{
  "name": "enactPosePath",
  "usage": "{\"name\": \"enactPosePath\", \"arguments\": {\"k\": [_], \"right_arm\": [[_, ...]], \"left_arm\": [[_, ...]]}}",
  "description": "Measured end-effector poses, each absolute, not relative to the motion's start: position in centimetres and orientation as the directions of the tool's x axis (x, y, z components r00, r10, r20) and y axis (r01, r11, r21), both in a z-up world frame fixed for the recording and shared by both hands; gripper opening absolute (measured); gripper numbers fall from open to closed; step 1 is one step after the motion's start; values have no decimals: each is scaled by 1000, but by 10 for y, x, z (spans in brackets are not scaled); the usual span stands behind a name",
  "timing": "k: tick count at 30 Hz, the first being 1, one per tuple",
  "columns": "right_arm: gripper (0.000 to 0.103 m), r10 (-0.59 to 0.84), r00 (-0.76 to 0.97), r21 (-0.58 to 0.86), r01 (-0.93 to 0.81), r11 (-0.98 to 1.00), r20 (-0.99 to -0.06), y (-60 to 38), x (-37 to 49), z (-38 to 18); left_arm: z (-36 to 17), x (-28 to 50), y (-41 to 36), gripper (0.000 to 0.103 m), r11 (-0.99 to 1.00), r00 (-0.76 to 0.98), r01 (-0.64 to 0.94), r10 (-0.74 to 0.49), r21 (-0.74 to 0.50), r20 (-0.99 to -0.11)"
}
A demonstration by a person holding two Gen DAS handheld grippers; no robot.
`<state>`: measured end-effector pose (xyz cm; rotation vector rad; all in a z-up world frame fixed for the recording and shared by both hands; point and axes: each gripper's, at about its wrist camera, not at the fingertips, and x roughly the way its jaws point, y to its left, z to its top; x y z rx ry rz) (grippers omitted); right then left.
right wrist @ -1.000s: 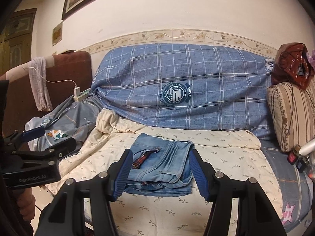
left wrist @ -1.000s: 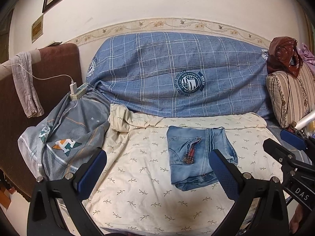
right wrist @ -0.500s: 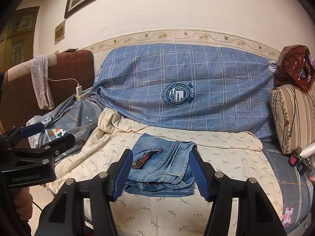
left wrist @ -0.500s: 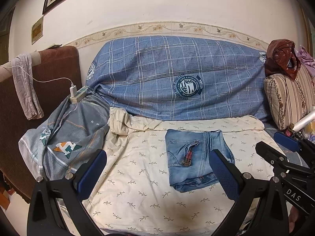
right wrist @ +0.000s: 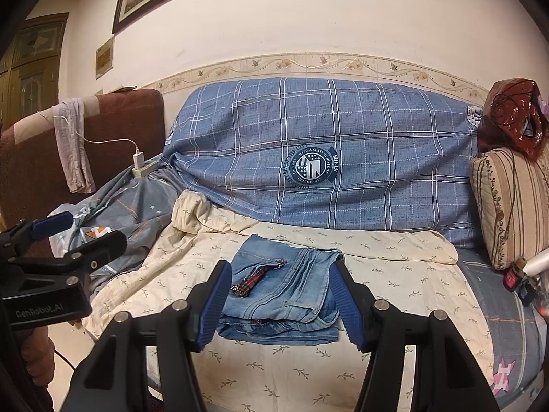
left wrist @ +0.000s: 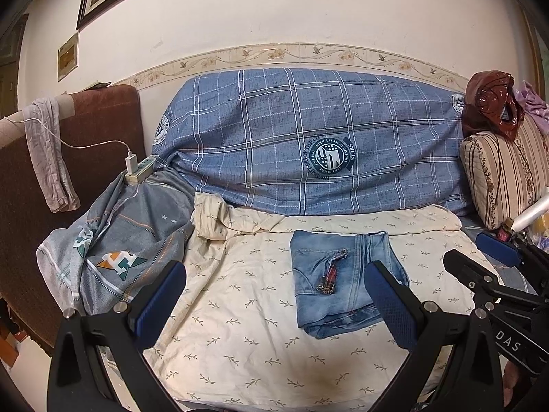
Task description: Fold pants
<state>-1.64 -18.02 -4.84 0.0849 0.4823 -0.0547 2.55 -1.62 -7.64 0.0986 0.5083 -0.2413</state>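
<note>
I see the folded jeans (right wrist: 284, 295) lying mid-sofa on the cream sheet (left wrist: 240, 326), toward its back edge by the blue plaid cover (left wrist: 308, 144). My left gripper (left wrist: 274, 305) and right gripper (right wrist: 279, 304) both hang short of them, jaws apart, holding nothing.

Support surface: sofa seat, covered by a cream sheet (left wrist: 240, 326) printed with small leaf sprigs; sheet wrinkled and bunched at its back left corner.

Landmark: folded jeans (left wrist: 343, 281), a compact light-blue denim stack lying flat on the sheet, a plaid tab showing on the top layer.

Behind the jeans: blue checked cover (left wrist: 308, 144) over the sofa back, round emblem on it.

Left of the jeans: grey printed blanket (left wrist: 130, 240) heaped on the seat, overlapping the sheet edge.

Right of the jeans: striped cushion (right wrist: 511, 206) standing on the seat, well apart from the denim.
</note>
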Motion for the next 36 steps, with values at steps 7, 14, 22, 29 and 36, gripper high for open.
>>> {"name": "enactPosePath", "arguments": {"k": [7, 14, 22, 29, 36], "right_arm": [[63, -31, 883, 70, 72, 995, -468, -180, -16, -49], [63, -28, 880, 71, 70, 995, -474, -179, -14, -51], [63, -19, 878, 68, 59, 996, -479, -174, -11, -52], [63, 1, 876, 67, 36, 997, -482, -165, -6, -51], [63, 25, 874, 73, 12, 997, -485, -154, 1, -49]], "left_arm": [[-78, 27, -15, 103, 968, 845, 248, -197, 37, -497], [-80, 28, -13, 103, 971, 846, 238, -188, 37, -499], [-80, 29, -7, 103, 976, 853, 211, -161, 46, -496], [-80, 33, 7, 103, 984, 859, 175, -132, 42, -494], [-79, 35, 23, 103, 990, 865, 140, -104, 37, -491]]}}
